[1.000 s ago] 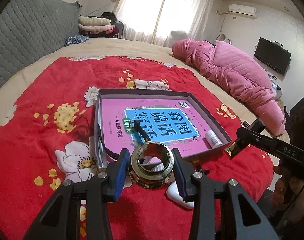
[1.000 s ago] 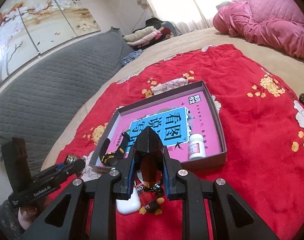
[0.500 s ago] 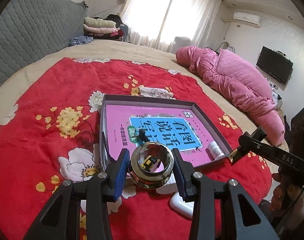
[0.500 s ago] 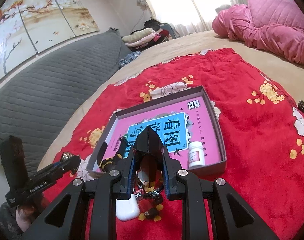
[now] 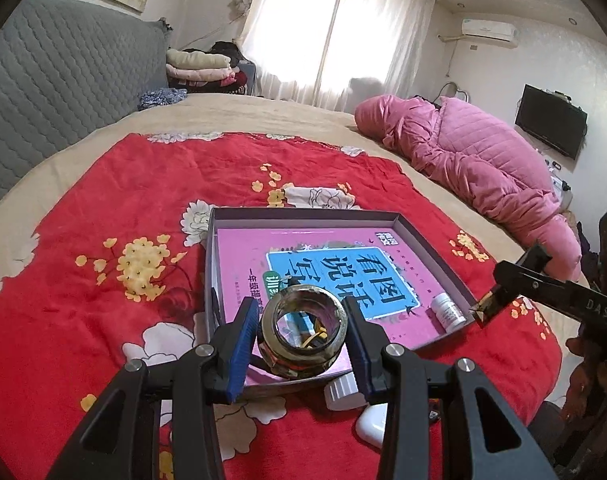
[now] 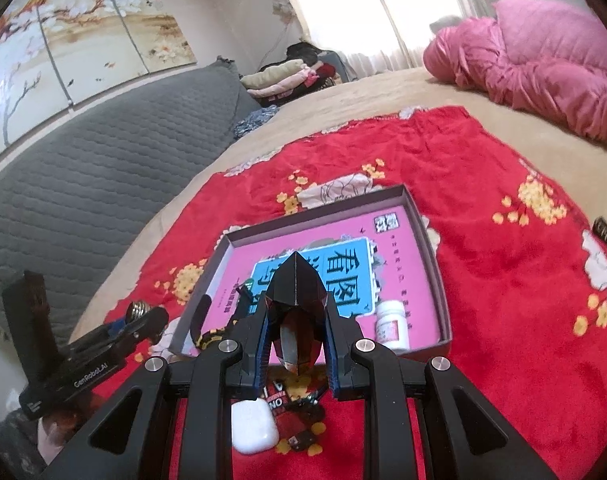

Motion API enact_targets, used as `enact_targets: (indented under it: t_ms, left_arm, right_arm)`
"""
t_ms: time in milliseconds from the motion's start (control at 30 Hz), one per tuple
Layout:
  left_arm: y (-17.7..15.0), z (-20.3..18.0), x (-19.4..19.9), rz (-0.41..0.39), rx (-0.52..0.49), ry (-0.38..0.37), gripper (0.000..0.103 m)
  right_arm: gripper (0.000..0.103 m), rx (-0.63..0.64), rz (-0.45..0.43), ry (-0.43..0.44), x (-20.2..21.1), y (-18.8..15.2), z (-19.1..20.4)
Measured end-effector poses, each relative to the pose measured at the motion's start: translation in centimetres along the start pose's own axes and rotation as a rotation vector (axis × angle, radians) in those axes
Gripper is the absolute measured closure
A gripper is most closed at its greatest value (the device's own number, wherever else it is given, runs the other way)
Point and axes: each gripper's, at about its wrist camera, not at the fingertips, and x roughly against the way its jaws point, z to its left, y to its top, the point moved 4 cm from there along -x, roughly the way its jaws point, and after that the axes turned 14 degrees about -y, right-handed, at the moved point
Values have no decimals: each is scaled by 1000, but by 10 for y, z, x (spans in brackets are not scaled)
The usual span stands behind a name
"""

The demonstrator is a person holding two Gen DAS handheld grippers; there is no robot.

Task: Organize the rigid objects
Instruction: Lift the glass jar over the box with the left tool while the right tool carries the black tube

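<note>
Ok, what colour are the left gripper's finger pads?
Blue pads, clearest in the left wrist view.

- the pink book (image 5: 343, 252) lying in the tray has big black Chinese characters on its blue panel, they look like 看图说话, seen upside down from the left wrist view
- the right gripper (image 5: 483, 312) has "DAS" in pale letters on its side
- the left gripper (image 6: 137, 314) has "GenRobot.AI" printed along its black body
- the small white bottle (image 6: 391, 326) has a label, but it's too tiny to read
- the red card (image 6: 281, 400) under the right gripper shows "ON", rest is hidden
</note>
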Motion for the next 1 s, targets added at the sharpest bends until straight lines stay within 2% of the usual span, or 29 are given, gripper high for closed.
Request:
enact_targets:
  t_ms: [267,700,1000]
  left_arm:
    - [10,11,5,-23,40,6,61]
    - [26,27,-11,-29,86,6,61]
    - [29,34,-24,35,118,18,61]
  right_arm:
    - [80,2,-11,2,-2,11,8]
    - [80,11,-32,5,-6,30,20]
    - [80,18,-12,5,-14,36,26]
